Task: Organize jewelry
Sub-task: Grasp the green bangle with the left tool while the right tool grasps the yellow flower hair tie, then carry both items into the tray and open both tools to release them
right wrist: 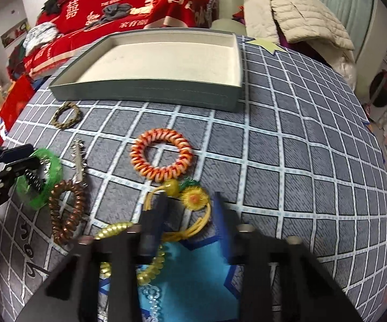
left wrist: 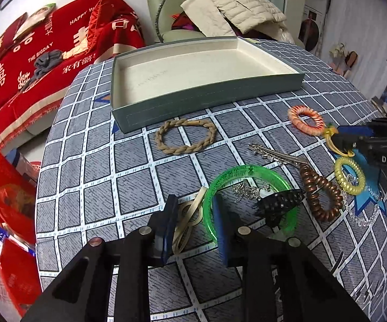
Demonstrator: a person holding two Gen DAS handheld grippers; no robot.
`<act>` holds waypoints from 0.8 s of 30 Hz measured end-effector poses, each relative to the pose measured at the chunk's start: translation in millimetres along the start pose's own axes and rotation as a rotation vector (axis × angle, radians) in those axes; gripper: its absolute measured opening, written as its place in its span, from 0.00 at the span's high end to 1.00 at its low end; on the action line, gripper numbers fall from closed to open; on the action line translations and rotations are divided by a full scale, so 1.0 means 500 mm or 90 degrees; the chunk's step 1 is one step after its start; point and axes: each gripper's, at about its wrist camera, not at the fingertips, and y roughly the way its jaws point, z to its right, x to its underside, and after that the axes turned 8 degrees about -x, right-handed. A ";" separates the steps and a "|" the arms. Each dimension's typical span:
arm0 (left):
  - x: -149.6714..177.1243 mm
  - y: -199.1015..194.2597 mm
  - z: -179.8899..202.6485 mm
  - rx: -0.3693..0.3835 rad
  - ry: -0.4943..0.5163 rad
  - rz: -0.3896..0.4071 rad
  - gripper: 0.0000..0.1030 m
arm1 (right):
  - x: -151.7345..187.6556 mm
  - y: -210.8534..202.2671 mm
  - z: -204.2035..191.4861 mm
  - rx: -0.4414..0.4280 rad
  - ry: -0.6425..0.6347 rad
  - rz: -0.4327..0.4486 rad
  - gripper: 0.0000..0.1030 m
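In the left wrist view my left gripper point(left wrist: 196, 228) stands low over the checked cloth. Its jaws are part-way apart around the near rim of a green bangle point(left wrist: 247, 171) and a beige hair clip point(left wrist: 190, 214). I see no firm pinch. A black claw clip point(left wrist: 279, 204) lies inside the bangle. My right gripper point(right wrist: 189, 201) straddles the yellow cord point(right wrist: 193, 230) of a flower charm point(right wrist: 193, 198), fingers apart, the right one blurred. The shallow grey box point(left wrist: 206, 104) with a cream lining holds nothing.
On the cloth lie a braided tan bracelet point(left wrist: 185, 136), an orange-white coil ring point(right wrist: 161, 155), a silver barrette point(left wrist: 276, 153), a brown coil tie point(left wrist: 322, 193), a yellow coil tie point(left wrist: 350, 175) and a clear bead chain point(left wrist: 367, 214). Red bedding and a chair stand behind.
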 end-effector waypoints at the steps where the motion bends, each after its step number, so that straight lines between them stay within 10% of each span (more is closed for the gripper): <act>1: 0.001 -0.001 0.000 0.000 -0.002 0.000 0.54 | 0.002 -0.001 -0.003 0.006 -0.003 0.000 0.83; 4: 0.002 -0.008 -0.008 0.011 -0.020 0.001 0.73 | 0.006 -0.011 -0.006 0.003 -0.005 0.009 0.83; 24: -0.036 -0.079 -0.082 0.052 -0.139 0.045 0.73 | -0.035 -0.080 -0.012 -0.057 0.040 0.068 0.83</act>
